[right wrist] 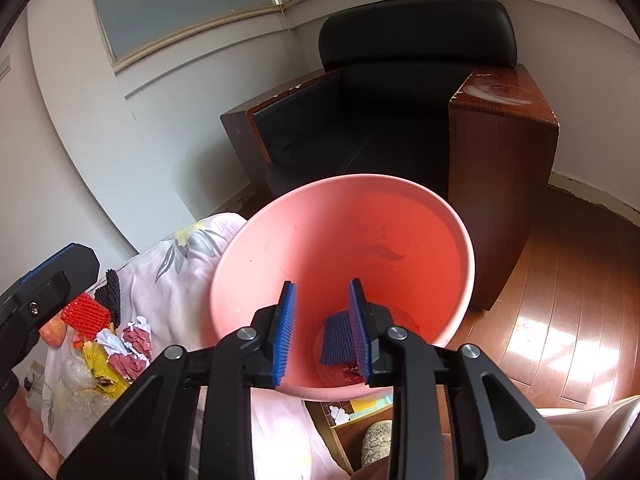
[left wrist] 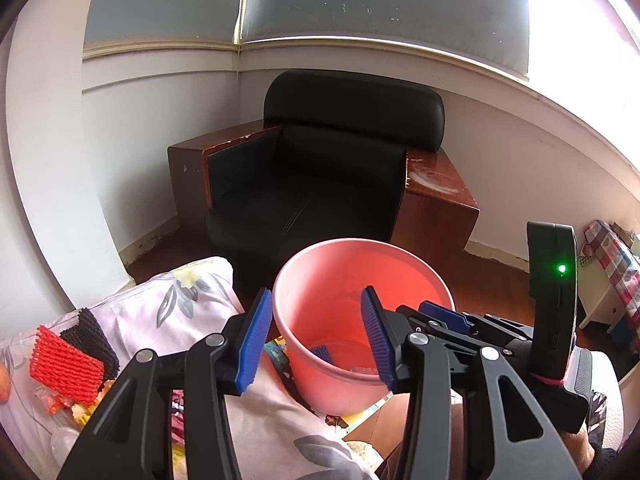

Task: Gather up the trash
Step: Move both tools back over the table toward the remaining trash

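A pink bucket [left wrist: 420, 268] [right wrist: 460, 232] stands at the edge of the bed, right in front of both grippers. At its bottom lie a blue foam net [right wrist: 334, 338] [left wrist: 322, 354] and small scraps. My left gripper [left wrist: 317, 300] hovers at the bucket's near rim, open, with nothing between its pads. My right gripper [right wrist: 322, 300] is over the bucket's mouth, also open and empty, the blue net lying below it. On the bed to the left lie a red foam net [left wrist: 64, 364] [right wrist: 86, 314], a black foam net [left wrist: 94, 336], crumpled paper [right wrist: 132, 344] and a yellow wrapper [right wrist: 100, 364].
A black armchair [left wrist: 320, 168] with wooden arms stands behind the bucket in the room's corner. The floral bed cover [left wrist: 192, 304] runs to the left, with an apple [right wrist: 52, 332] on it. Wooden floor [right wrist: 560, 320] spreads to the right. A checked cloth [left wrist: 612, 264] covers something at far right.
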A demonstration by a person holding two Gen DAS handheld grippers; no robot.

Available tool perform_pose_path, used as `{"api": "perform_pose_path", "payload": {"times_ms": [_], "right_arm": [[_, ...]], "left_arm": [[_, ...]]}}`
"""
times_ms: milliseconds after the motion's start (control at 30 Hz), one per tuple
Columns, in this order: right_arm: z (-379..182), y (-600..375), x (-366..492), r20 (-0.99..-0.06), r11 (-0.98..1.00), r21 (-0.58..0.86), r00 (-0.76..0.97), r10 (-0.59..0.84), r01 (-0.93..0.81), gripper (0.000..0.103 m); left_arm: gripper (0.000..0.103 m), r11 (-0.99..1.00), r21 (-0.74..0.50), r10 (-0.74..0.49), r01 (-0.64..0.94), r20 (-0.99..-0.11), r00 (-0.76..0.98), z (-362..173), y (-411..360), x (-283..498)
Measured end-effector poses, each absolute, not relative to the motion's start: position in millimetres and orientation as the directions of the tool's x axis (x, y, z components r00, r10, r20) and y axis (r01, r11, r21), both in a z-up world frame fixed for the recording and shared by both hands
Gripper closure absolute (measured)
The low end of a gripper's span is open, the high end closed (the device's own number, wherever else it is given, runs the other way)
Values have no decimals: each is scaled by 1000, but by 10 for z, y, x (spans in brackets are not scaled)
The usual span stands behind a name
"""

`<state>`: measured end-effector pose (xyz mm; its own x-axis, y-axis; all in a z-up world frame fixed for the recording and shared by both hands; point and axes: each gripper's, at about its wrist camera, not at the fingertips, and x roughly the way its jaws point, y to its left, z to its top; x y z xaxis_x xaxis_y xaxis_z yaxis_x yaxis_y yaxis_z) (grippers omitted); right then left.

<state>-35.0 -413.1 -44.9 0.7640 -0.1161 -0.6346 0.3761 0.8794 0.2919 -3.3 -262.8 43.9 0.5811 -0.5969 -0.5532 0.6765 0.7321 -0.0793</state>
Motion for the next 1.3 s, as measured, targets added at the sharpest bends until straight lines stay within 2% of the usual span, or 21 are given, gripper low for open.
{"api": "perform_pose_path", "payload": {"times_ms": [567,1000,1300], "right_arm": [[-225,-3316,-585,-568,934,305,823,20,188,75],[-308,-2985,-590,-586,954,283,805,90,100,75],[-519,-2781,-550,-636,957,283,758,145,55,75]], "left_arm": [[57,842,-53,-476,537,-543,692,544,-1577,-261],[57,914,-32,-344,405,-591,730,336,-822,-340],[57,939,-47,-287,341,-654,699,31,-465,-419]]}}
